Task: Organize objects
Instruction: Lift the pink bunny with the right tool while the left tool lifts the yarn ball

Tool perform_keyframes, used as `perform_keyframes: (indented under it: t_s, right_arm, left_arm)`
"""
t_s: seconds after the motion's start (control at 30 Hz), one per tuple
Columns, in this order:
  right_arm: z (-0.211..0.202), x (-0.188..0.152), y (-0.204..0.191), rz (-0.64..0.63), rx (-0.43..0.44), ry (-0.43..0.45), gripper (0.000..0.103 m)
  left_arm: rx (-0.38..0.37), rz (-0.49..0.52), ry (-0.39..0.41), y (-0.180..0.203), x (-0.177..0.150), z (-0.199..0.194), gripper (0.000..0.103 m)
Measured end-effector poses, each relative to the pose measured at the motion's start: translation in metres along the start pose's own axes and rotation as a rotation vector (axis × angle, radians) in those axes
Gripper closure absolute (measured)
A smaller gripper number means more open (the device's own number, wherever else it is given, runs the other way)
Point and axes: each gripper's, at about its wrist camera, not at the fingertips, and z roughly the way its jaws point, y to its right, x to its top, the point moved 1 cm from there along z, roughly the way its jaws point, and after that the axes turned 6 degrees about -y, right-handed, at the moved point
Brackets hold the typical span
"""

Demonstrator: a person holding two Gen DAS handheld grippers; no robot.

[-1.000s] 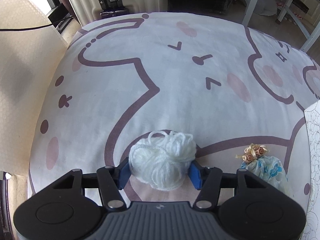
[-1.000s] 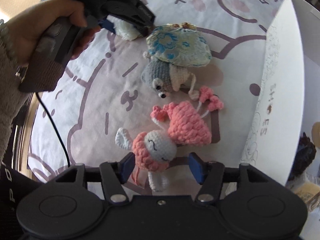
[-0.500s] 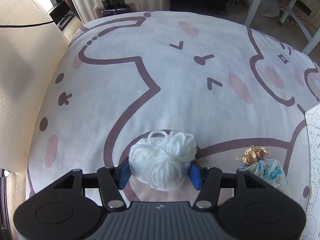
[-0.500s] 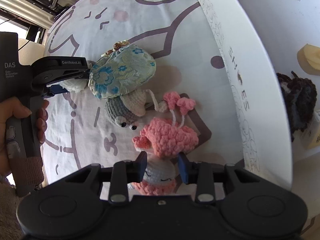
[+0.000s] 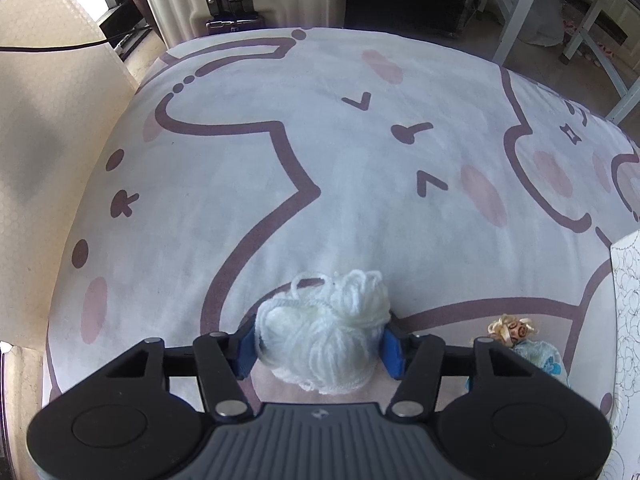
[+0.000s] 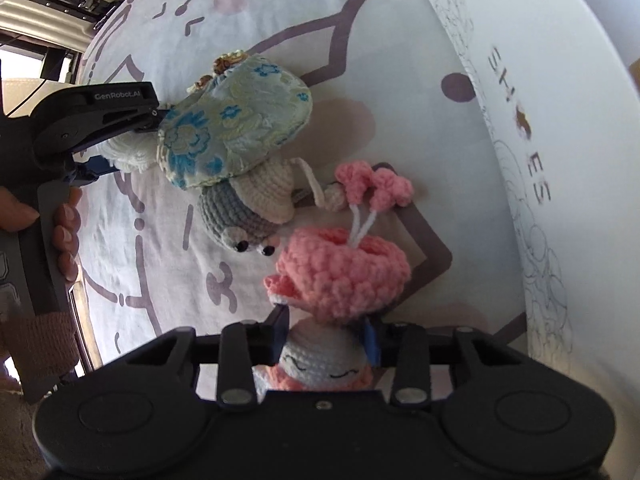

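With my right gripper (image 6: 326, 334) clamped on the crochet doll (image 6: 320, 368) and my left gripper (image 5: 320, 350) pinching the white yarn ball (image 5: 324, 340), I'd lift each straight up, gently, toward the shoe box (image 6: 540, 128).

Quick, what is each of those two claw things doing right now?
Left gripper: closed on the white yarn ball.
Right gripper: closed on the pink and white crochet doll.

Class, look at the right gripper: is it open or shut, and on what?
Shut. The right gripper has its jaws pressed against both sides of the pink-and-white crochet doll, with no gap showing either side.
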Motion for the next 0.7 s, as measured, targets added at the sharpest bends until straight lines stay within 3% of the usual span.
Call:
perform_keyframes:
  t_s: [0.27,0.53,0.7]
  right_arm:
    - [-0.018,-0.005,-0.003,-0.078,-0.037,0.040,0.065]
    - [-0.050,-0.011,0.004,-0.107,0.006,0.109,0.065]
    - [-0.070,-0.014,0.001,-0.176,-0.028,0.177,0.065]
  left_arm:
    - [-0.005,0.036,-0.005,0.000,-0.004,-0.009,0.049]
    - [-0.016,0.079,0.041,-0.002,-0.012,-0.047,0.049]
    - [-0.013,0.134,0.094,-0.001,-0.022,-0.082,0.049]
